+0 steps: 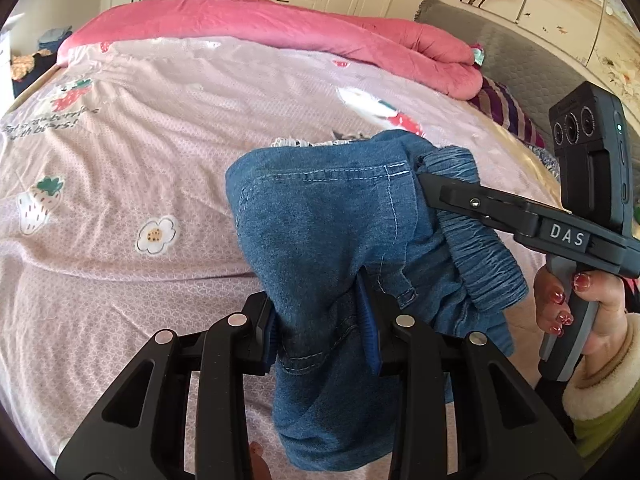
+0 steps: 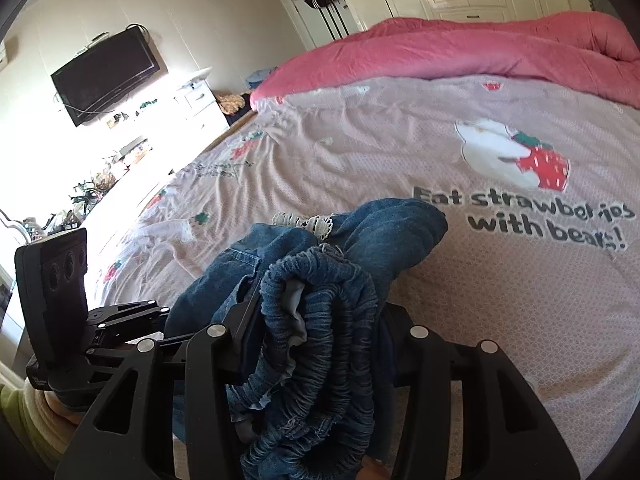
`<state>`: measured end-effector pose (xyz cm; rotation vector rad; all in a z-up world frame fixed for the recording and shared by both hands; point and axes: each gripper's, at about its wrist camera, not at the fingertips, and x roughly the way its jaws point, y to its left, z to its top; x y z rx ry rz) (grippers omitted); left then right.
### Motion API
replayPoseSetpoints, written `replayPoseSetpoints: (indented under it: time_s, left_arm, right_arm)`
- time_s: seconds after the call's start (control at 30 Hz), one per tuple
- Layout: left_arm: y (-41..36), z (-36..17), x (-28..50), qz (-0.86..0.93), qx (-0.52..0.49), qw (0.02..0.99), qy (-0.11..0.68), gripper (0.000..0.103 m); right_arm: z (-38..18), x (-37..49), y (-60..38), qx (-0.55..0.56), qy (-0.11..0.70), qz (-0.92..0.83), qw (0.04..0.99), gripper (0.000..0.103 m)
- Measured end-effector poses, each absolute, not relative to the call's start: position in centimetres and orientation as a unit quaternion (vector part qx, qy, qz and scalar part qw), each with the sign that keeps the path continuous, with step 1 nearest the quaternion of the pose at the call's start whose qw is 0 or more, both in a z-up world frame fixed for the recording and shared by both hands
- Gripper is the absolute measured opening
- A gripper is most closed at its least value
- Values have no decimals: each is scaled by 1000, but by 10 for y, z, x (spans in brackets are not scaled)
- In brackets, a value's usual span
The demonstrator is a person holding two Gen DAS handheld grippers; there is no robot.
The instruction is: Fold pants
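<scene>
Blue denim pants [image 1: 320, 232] with an elastic waistband [image 1: 476, 232] hang bunched between both grippers above the bed. My left gripper [image 1: 320, 324] is shut on a fold of the denim close to the lens. My right gripper [image 1: 424, 184] comes in from the right and is shut on the pants by the waistband. In the right wrist view the right gripper [image 2: 316, 336] clamps the gathered waistband [image 2: 324, 320], and the pants [image 2: 392, 228] drape forward with a white lace trim [image 2: 304, 222] showing. The left gripper's body [image 2: 120, 316] shows at the left there.
The bed has a pink sheet [image 1: 140, 152] printed with strawberries and bears. A rolled pink quilt [image 1: 280, 28] lies along the far side. A striped pillow [image 1: 508, 112] and grey headboard [image 1: 500, 40] are at right. A TV [image 2: 104, 76] and cluttered dresser [image 2: 100, 176] stand beyond the bed.
</scene>
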<state>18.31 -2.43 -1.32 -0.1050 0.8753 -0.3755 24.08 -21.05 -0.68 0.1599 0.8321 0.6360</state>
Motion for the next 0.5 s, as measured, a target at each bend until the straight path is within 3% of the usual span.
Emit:
replayPoseSetpoints:
  time_s: [0.2,0.5]
  left_arm:
    - [-26,-18,182,-175,-47,886,427,26]
    - [-25,-26,180,-162,-41,887,430,36]
  right_arm:
    - [-24,249,-215,87,432,282,852,45]
    - [-36,247,-211,68,444,255,856,53]
